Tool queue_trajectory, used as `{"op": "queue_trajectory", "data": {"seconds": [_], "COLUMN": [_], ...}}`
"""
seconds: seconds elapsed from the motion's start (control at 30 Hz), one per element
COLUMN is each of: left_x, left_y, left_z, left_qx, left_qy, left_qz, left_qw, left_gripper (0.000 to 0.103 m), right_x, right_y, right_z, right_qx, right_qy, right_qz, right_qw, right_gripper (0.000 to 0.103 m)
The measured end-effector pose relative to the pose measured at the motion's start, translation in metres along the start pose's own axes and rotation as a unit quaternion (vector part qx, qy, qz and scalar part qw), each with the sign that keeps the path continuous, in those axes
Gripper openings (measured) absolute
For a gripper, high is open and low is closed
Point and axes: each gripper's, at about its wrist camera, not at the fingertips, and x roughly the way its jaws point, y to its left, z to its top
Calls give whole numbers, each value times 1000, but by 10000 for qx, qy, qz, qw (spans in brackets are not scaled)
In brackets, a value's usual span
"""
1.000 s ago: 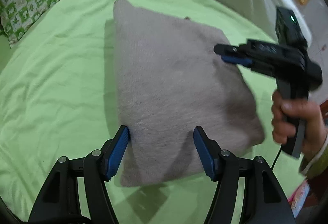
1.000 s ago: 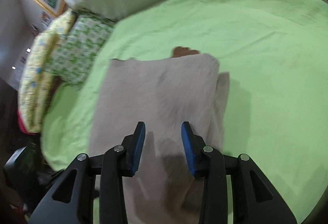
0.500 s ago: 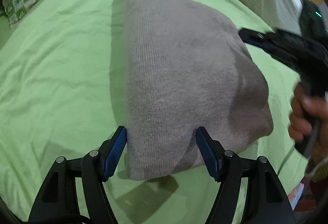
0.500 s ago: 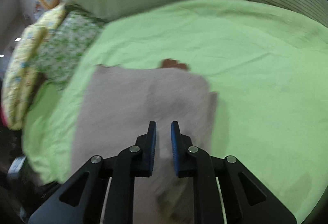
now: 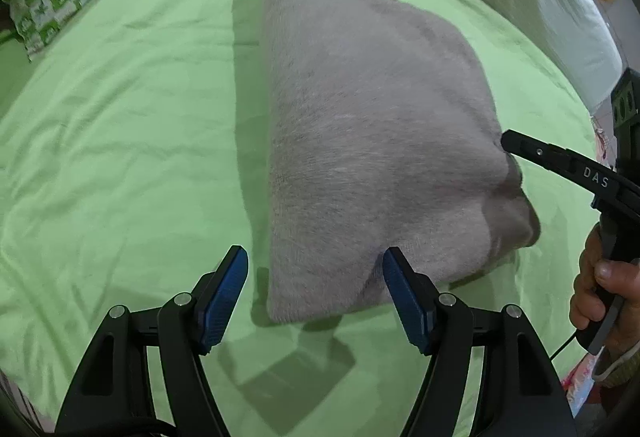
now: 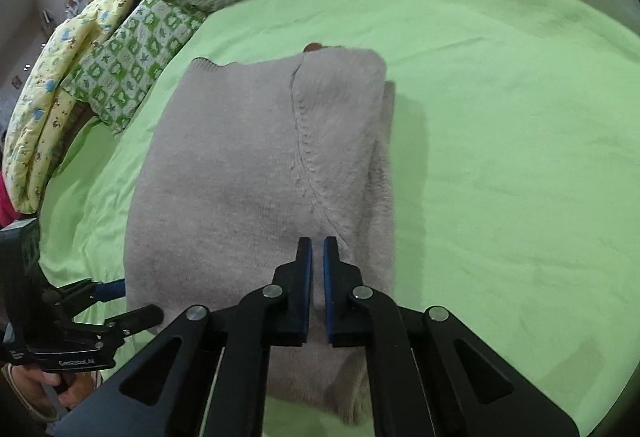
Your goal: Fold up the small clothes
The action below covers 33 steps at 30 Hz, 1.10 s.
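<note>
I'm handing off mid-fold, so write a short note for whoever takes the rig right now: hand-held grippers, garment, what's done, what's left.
Left hand-held gripper: open, pads either side of the near corner of the grey knit garment, not pressing it.
Right hand-held gripper: shut, over the garment's near right part; whether it pinches fabric cannot be told.
Garment: folded into a rough rectangle on the green sheet; its right edge bulges unevenly.
Done: main folds.
Left: probably tidy that edge, perhaps one more fold.

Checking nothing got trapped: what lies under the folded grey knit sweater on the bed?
Around the grey knit sweater only the light green bedsheet shows. Whatever is beneath or inside its folds is covered.
</note>
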Motion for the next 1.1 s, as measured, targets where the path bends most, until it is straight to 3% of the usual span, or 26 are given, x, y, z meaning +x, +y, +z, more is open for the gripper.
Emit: {"op": "queue_trajectory", "data": {"seconds": [0.17, 0.27, 0.33, 0.4, 0.53, 0.67, 0.8, 0.93, 1.1], "left_x": [-24, -33, -38, -45, -57, -70, -84, -86, -82], "left_y": [-1, -1, -2, -3, 2, 0, -12, -27, -37], "left_z": [-3, -6, -11, -14, -19, -31, -45, -48, -48], "left_qx": [28, 35, 61, 87, 23, -152, 14, 316, 560], "left_qy": [-278, -388, -429, -505, -725, -1235, -1936, -2025, -1854], "left_qz": [45, 67, 113, 173, 231, 537, 767, 893, 1053], "left_qw": [9996, 9992, 9990, 9985, 9971, 9908, 9781, 9747, 9754], "left_gripper": [73, 73, 73, 74, 76, 80, 83, 85, 94], "right_x": [-27, -37, -42, -48, -57, -66, -79, -88, -84], "right_y": [-3, -5, -4, -2, 3, 12, 24, 37, 48], "right_z": [-11, -22, -28, -36, -48, -57, -68, -78, -84], "right_qx": [181, 311, 344, 386, 389, 270, 61, -188, -461], "right_qy": [-131, -167, -228, -322, -394, -533, -927, -1372, -1386], "right_qz": [10, 17, 21, -12, -11, -6, 18, -119, -205], "right_qw": [9998, 9994, 9991, 9987, 9985, 9982, 9957, 9903, 9891], "right_gripper": [11, 22, 41, 53, 54, 57, 66, 83, 89]}}
